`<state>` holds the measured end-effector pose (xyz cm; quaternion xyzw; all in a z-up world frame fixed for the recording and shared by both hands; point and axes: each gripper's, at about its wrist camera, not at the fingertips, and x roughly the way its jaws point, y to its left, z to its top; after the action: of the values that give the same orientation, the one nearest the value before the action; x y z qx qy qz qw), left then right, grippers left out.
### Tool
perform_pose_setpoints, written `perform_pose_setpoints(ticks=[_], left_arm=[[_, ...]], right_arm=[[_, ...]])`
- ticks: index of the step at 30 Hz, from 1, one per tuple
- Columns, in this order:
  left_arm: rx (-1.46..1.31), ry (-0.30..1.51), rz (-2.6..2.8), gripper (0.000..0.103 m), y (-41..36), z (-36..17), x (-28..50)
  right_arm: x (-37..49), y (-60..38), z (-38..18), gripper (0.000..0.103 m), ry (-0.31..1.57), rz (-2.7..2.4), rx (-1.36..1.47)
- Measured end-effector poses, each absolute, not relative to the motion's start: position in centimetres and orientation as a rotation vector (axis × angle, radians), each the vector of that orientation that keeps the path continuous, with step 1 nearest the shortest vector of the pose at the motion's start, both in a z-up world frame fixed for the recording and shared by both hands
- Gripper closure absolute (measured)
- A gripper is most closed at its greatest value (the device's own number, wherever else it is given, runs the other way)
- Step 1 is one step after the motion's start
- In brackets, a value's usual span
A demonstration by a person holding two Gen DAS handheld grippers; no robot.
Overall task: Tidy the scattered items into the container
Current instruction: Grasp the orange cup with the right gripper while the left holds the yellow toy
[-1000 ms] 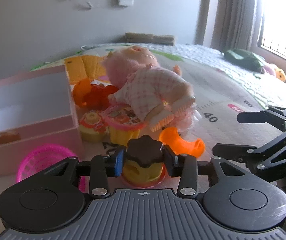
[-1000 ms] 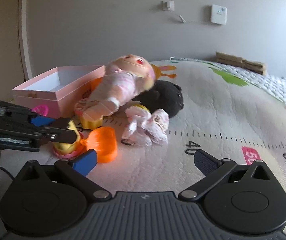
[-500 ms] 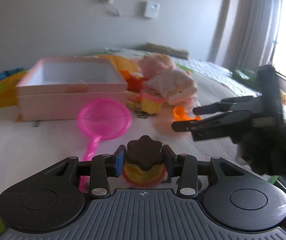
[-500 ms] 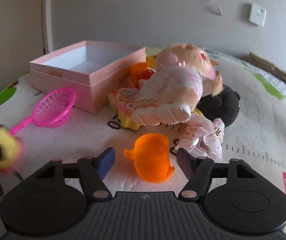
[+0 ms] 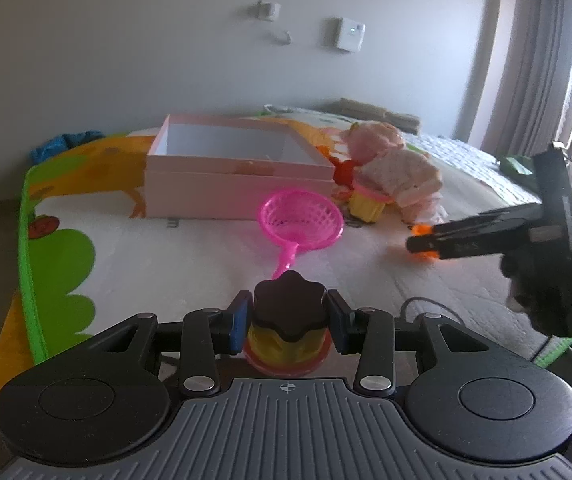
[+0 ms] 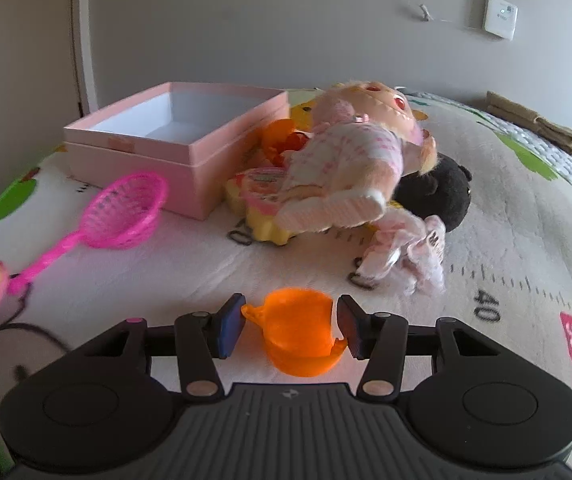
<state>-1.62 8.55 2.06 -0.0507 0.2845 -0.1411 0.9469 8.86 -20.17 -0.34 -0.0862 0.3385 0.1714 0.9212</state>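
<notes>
The left gripper (image 5: 288,320) pinches a toy cupcake (image 5: 288,326), its lower part hidden behind the fingers. The right gripper's (image 6: 290,328) fingers are closing around an orange cup (image 6: 296,330), contact unclear. The pink box (image 5: 229,172) sits well beyond both.

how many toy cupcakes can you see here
2. One yellow toy cupcake with a dark brown top sits clamped in the left gripper. Another yellow toy cupcake with a pink printed top lies under the pink-dressed doll beside the pink box. More may be hidden.

Black hand-held gripper (image 5: 288,322), blue pads (image 5: 241,320)
</notes>
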Motion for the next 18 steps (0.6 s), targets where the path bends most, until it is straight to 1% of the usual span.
perform_pose_setpoints(ticks=[3,8,18], left_arm=[[-0.090,0.582,-0.274,0.059,9.0,2.0,-1.7],[-0.073,0.616,-0.242,0.059,9.6,1.7,-1.6],[-0.047,0.618,-0.229,0.059,10.1,2.4,-2.5]], right_arm=[[6.6,-19.3,0.5,0.053,0.698,0.413,-0.148],[2.9,-16.8,1.6,0.053,0.649,0.534,-0.175],[0.1,-11.7,2.5,0.053,0.643,0.689,-0.176]])
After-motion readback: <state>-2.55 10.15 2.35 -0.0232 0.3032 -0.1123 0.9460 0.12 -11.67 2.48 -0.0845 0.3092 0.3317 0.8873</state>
